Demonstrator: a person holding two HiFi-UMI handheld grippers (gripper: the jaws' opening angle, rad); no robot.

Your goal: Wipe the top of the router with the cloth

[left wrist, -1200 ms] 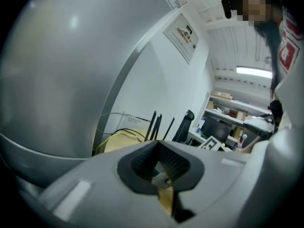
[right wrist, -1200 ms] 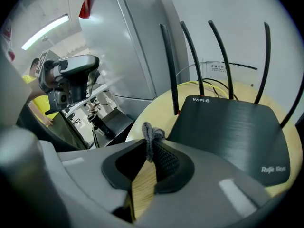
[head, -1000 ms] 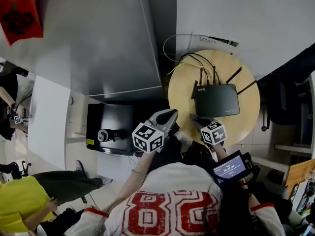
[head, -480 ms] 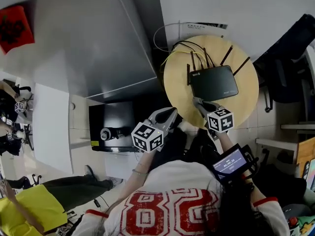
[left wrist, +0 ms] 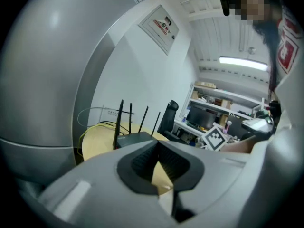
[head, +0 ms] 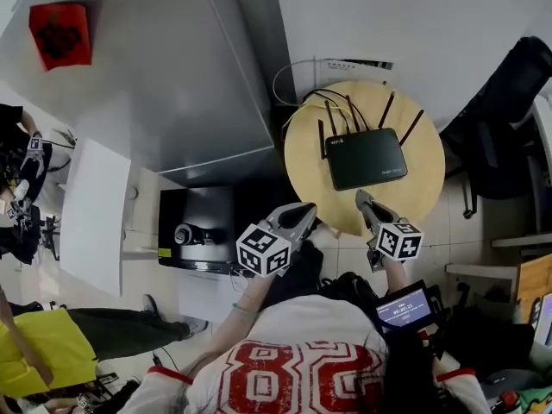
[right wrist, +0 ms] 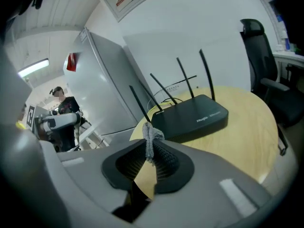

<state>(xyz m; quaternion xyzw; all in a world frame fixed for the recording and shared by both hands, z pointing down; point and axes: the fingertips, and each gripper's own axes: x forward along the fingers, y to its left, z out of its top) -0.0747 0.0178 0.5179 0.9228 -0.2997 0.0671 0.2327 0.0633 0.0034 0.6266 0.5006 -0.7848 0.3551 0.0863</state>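
My right claw (right wrist: 149,148) is clamped shut on a small bunched grey cloth (right wrist: 151,137), and a tuft of it sticks up above the closed tips. In the head view this right claw (head: 364,201) hangs over the near part of the round pale wooden tabletop (head: 424,184), short of the flat black router with four upright antennas (head: 366,159) and not touching it. The router sits near the middle of the tabletop with its top bare, and the cloth is clear of it. My left claw (left wrist: 157,146) has its tips pressed together with nothing between them. It is held beside the tabletop's near-left rim, apart from the router. Thin yellow and black cables (head: 304,106) trail off the tabletop behind the router.
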